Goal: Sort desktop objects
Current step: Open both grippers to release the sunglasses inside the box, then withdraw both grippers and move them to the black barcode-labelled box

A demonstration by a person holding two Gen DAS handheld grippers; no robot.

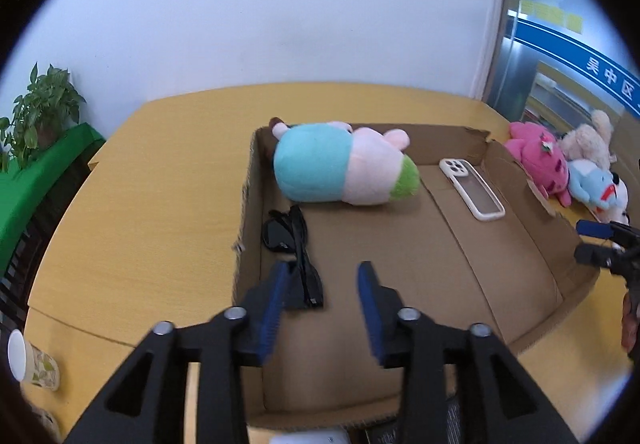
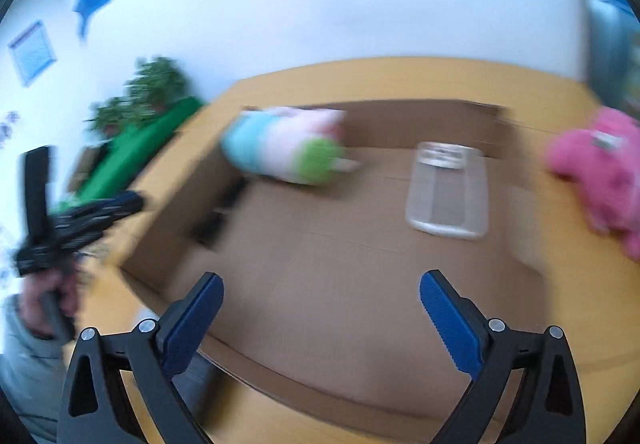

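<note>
A shallow cardboard box lies on a yellow table. Inside it rest a blue, pink and green plush, a white phone case and folded black sunglasses. My left gripper hovers open over the box's near left part with nothing between its pads; the sunglasses lie just beyond its left finger. The right wrist view is blurred. There my right gripper stands wide open and empty above the box floor, with the plush and phone case ahead.
A pink plush, a beige plush and a blue-and-white plush lie on the table right of the box. A paper cup stands at the near left. A plant and a green cloth are beyond the table's left edge.
</note>
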